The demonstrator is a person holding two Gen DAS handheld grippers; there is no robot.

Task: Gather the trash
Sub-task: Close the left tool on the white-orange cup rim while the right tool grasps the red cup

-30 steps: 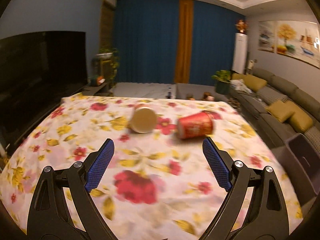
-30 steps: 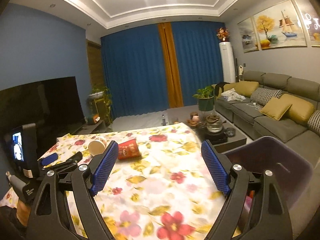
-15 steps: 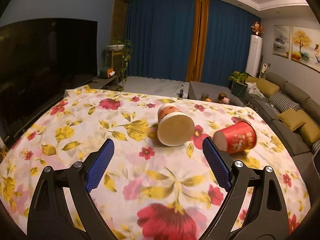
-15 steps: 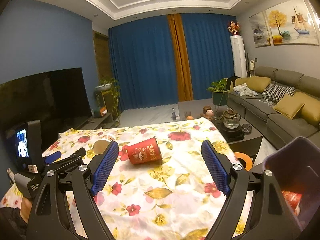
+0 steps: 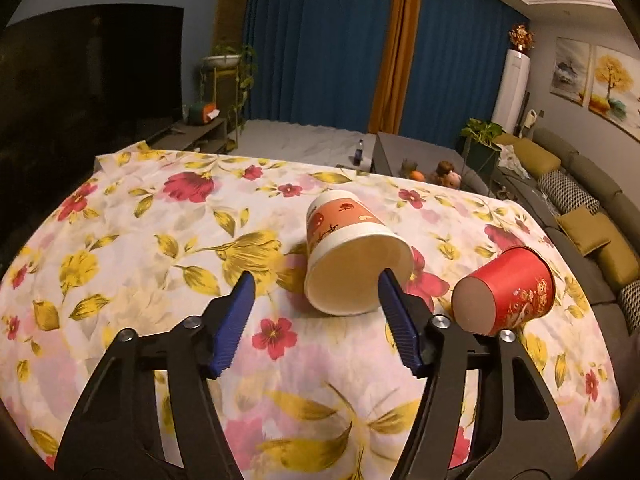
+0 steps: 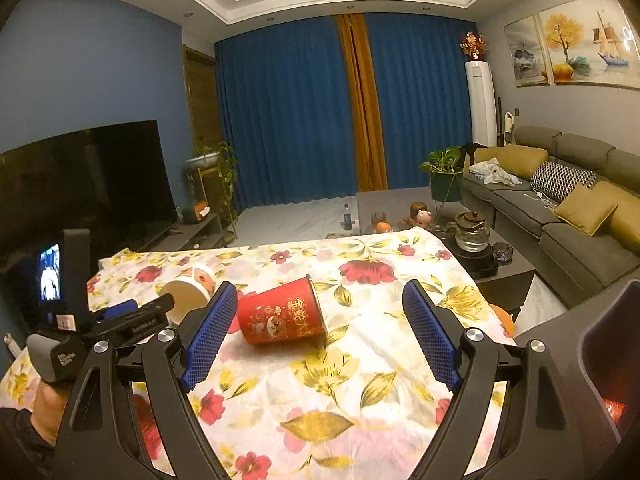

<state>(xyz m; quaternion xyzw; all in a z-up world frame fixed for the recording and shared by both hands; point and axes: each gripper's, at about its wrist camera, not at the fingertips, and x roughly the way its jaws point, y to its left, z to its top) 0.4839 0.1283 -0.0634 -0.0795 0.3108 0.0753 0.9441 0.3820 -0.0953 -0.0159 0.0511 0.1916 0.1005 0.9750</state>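
Observation:
A white and orange paper cup (image 5: 352,240) lies on its side on the floral tablecloth (image 5: 160,240), its mouth facing me. My left gripper (image 5: 316,280) is closing. Its right finger (image 5: 394,308) sits in front of the cup's mouth and the left finger stands clear of the cup's side. No pad presses on it. To the right lies a red cup (image 5: 508,292), base toward me. In the right wrist view the red cup (image 6: 280,314) lies just ahead of my right gripper (image 6: 320,289), which is open and holds nothing. The left gripper (image 6: 140,312) shows beside the white cup (image 6: 188,292).
A dark bin (image 6: 600,340) stands off the table's right edge with something red (image 6: 612,408) inside. A low table with a kettle (image 6: 472,232) and a sofa (image 6: 580,216) lie beyond on the right. A large TV (image 5: 80,80) stands on the left.
Both grippers have moved forward and down toward the cups, which now look larger and closer. The left jaws have narrowed. The right jaws stay as wide as before.

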